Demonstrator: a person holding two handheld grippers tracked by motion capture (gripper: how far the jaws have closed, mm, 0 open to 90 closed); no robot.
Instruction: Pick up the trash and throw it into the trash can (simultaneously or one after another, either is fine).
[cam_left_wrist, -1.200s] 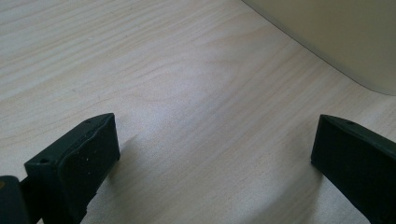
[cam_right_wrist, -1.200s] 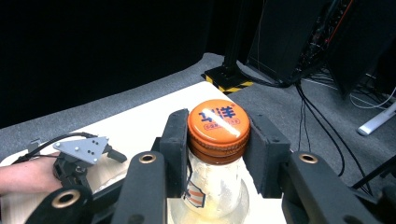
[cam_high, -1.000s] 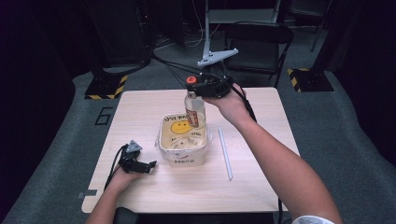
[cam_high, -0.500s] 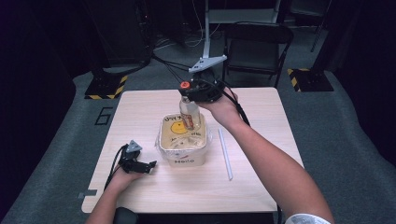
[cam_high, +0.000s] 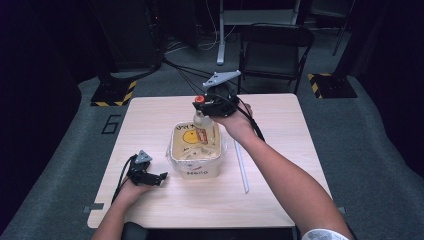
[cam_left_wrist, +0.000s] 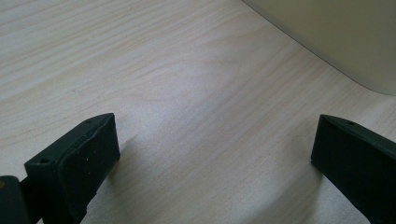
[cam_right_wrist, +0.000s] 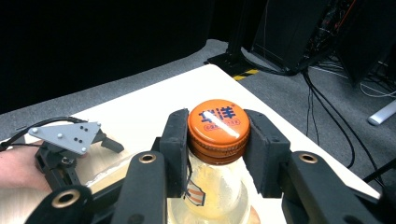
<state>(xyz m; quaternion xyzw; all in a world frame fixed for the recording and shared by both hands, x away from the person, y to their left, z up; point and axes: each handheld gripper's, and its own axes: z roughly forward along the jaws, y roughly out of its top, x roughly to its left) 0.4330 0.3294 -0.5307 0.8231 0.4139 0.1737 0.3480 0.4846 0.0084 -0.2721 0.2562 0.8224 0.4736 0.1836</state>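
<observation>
Two grippers are in your hands at the wooden table (cam_high: 280, 200). Nearest you, on the left, your left gripper (cam_high: 159, 178) rests low on the tabletop with its jaws spread wide and nothing between them; in the left gripper view the bare wood lies in the gap and the pale wall of the tub (cam_left_wrist: 336, 42) curves past at the upper right. Just right of that gripper, near the table's middle, sits the tub (cam_high: 197, 167), a square cream container with a clear liner, a yellow smiley face inside and dark lettering on its near wall. A white straw (cam_high: 241, 165) lies flat on the table just right of the tub, pointing near to far. Farther back, your right gripper (cam_high: 203, 103) pinches the neck of a clear bottle (cam_high: 204, 125) just under its orange cap (cam_right_wrist: 218, 125). The bottle is held over the far part of the tub, and its lower end looks to dip inside. Beyond the table stands a dark folding chair (cam_high: 275, 47).
</observation>
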